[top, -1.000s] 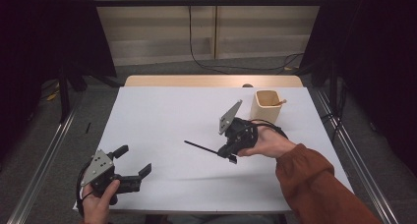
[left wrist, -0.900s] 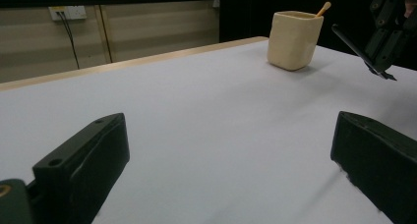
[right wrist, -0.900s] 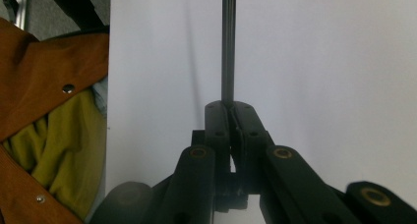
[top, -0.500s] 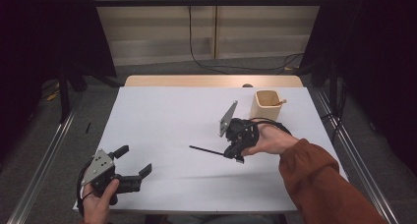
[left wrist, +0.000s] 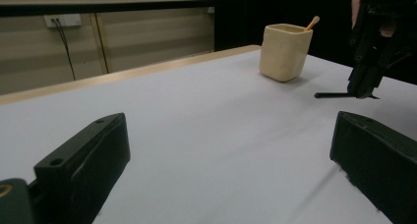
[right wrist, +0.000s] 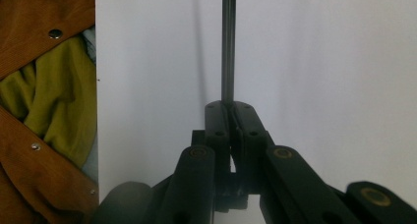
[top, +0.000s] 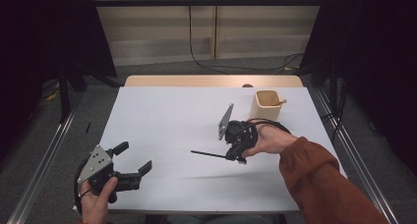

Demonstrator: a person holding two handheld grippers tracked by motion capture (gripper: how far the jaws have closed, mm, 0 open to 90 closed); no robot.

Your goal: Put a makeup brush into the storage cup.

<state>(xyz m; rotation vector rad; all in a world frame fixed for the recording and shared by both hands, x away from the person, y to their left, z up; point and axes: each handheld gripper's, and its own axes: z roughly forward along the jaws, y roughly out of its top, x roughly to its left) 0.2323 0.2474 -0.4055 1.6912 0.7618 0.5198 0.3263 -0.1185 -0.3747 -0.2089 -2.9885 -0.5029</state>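
My right gripper (top: 231,156) is over the table's right middle, shut on one end of a thin black stick (top: 206,154) that points left, just above the white tabletop. In the right gripper view the closed jaws (right wrist: 228,108) pinch the stick (right wrist: 227,47), which runs straight ahead. My left gripper (top: 134,157) is held open at the near left corner with nothing between its fingers. In the left gripper view, between those wide jaws (left wrist: 231,160), the right gripper (left wrist: 364,81) and the stick (left wrist: 332,94) stand at the far right.
A beige cup (top: 267,104) with a wooden stick in it stands at the back right, just behind the right hand; it is also in the left gripper view (left wrist: 284,52). The white tabletop (top: 167,116) has a wooden strip along its far edge. A rust sleeve (top: 324,184) reaches in from the lower right.
The right gripper has tilted slightly, and the stick's free end has shifted a little toward the near side. The left gripper has hardly moved.
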